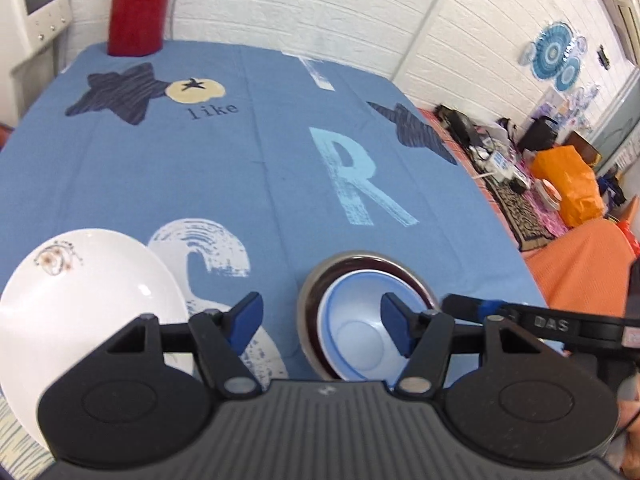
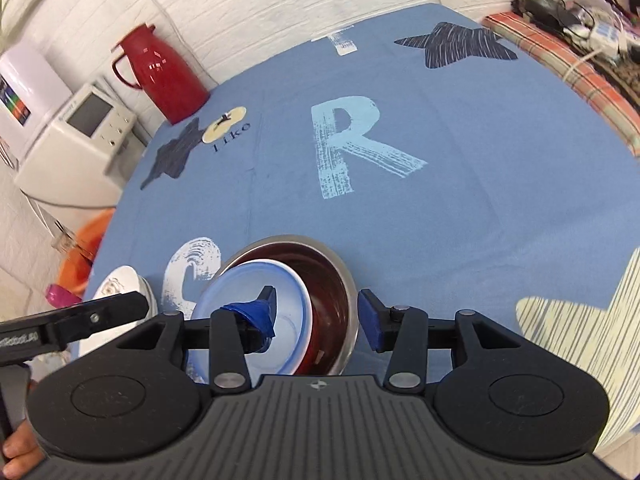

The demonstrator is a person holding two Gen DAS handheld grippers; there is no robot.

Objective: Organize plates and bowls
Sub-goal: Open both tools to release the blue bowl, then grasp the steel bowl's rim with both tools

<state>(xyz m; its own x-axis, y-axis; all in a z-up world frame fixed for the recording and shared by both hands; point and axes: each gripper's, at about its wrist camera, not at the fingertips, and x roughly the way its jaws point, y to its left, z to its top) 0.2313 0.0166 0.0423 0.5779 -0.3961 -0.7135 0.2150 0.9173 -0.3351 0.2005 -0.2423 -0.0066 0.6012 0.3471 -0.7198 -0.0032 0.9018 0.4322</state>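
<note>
From the left wrist camera, the left gripper (image 1: 322, 322) hangs wide open and empty above the blue tablecloth (image 1: 248, 184); a light blue bowl (image 1: 360, 332) sits nested inside a steel bowl (image 1: 308, 292) just ahead, and a white plate (image 1: 80, 304) lies to the left. From the right wrist camera, the right gripper (image 2: 318, 312) is also spread wide, gripping nothing, its fingers straddling the steel bowl (image 2: 344, 280) holding the light blue bowl (image 2: 256, 280). A red thermos (image 2: 164, 76) stands at the far edge.

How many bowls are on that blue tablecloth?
2. A metal bowl sits near the table's front edge, and a light blue bowl is nested inside it, leaning to one side. More bowls could be hidden beneath the blue one.
</note>
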